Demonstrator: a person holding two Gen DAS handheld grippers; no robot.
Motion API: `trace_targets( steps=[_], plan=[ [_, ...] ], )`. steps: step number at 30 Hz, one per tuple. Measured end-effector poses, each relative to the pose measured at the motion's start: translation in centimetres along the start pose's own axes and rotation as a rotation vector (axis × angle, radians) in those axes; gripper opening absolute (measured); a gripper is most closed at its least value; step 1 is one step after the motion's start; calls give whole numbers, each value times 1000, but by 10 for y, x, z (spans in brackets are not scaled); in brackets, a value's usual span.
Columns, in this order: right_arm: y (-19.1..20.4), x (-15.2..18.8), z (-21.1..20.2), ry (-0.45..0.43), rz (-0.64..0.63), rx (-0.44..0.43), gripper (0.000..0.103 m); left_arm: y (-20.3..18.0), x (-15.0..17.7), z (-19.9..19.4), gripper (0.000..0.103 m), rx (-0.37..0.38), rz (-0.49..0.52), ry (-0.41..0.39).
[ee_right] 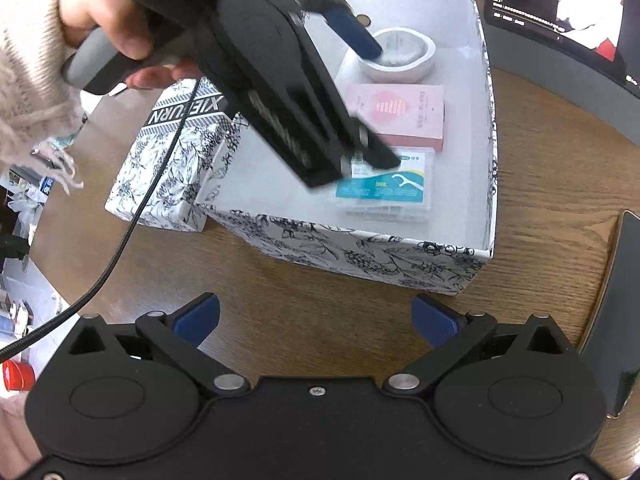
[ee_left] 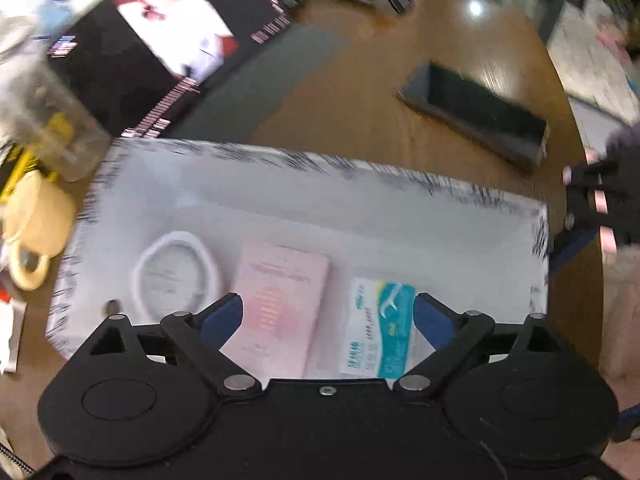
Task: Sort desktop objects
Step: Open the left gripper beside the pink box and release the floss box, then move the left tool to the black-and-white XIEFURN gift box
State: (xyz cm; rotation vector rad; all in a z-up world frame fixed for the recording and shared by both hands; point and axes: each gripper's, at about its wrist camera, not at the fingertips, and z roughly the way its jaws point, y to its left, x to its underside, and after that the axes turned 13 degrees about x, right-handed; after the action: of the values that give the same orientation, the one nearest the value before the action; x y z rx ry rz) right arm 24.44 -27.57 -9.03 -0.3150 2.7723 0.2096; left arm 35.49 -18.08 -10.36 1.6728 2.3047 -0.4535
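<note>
You are hovering both tongs, left tongs and right tongs, wide and empty; three items are sitting inside the box, while the phone is remaining on the counter.

You can read one word only: "XIEJURN", white caps on a dark band across the floral lid, at 9 o'clock of the open box. Print on the pink box, floss pack & monitor is too small/blurred to read.
</note>
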Motion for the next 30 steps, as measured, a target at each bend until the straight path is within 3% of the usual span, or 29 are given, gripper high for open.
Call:
trace_targets(
  steps=[4,7,13,18,23,30],
  plan=[
    [4,3,-3,-2,1,3,103,6,5,-33,102,-2,-152,-165],
    [9,6,-5,1,5,1,103,5,18,-60,103,1,-258,-279],
    [27,10,-8,-4,11,17,103,-4,52,-102,103,-58,-420,-430],
    [51,13,-11,-14,16,34,103,-6,85,-132,103,-74,-534,-510],
    [84,14,-11,-22,22,42,103,-9,125,-160,103,-135,-605,-583],
    [131,13,-7,-42,23,20,103,-8,186,-188,103,-188,-729,-618]
  ],
)
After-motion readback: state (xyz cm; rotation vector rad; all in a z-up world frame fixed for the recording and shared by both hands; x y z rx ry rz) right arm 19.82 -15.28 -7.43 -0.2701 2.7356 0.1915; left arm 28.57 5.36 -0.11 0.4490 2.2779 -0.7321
